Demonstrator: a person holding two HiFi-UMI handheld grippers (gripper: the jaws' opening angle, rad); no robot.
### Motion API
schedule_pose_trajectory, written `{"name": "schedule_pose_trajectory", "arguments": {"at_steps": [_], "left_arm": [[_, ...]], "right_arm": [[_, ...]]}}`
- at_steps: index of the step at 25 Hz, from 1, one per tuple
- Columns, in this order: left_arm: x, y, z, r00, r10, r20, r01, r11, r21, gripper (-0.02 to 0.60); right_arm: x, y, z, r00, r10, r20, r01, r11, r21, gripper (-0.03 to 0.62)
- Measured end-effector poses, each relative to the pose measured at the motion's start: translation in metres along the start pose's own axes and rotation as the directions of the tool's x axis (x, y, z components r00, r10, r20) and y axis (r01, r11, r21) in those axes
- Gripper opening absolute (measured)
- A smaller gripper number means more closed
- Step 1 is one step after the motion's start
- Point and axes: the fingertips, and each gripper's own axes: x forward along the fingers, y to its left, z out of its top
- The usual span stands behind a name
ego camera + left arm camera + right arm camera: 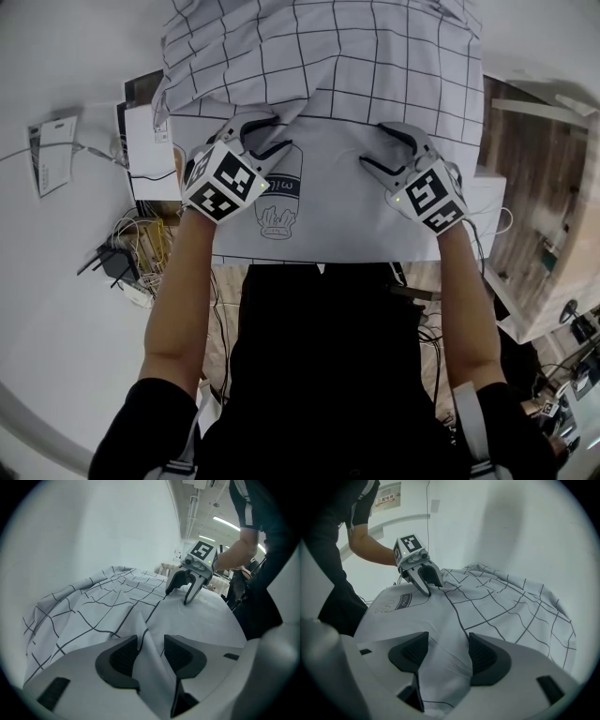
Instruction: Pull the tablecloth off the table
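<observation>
The left hand-held gripper (150,641) straddles a raised fold of the tablecloth (375,56). Its jaws stand partly apart on either side of the ridge and do not clamp it flat. The right hand-held gripper (447,639) has its jaws spread wider, and a softly wrinkled stretch of the same cloth lies between its pads, unclamped.

From the head view, the white cloth with thin black grid lines covers the worktop, which is hidden beneath it. The cloth is heaped in loose folds toward 12 o'clock, while its near part lies smoother in front of the person. A drawing marked "milk" (278,202) sits on that smoother part. The left hand-held gripper is just beside it at 10 o'clock and the right one lies farther out at 2 o'clock. Both point away from the person and downward, with bare forearms reaching back toward 6 o'clock.

A tangle of cables (131,248) lies on the floor at 8 o'clock. Sheets of paper (52,150) are on the floor at 9 o'clock, well apart from the cloth.
</observation>
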Motion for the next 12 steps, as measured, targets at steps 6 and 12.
{"name": "schedule_pose_trajectory", "arguments": {"at_steps": [6, 12], "left_arm": [[-0.0006, -0.0008, 0.0019, 1.0, 0.003, -0.018, -0.003, 1.0, 0.015, 0.137], [0.0004, -0.005, -0.0006, 1.0, 0.011, -0.024, -0.011, 1.0, 0.009, 0.094]], "right_arm": [[-0.0008, -0.0004, 0.0011, 1.0, -0.01, -0.002, 0.01, 1.0, 0.011, 0.254], [0.0, 0.006, -0.0004, 1.0, -0.006, -0.002, 0.006, 1.0, 0.017, 0.202]]}}
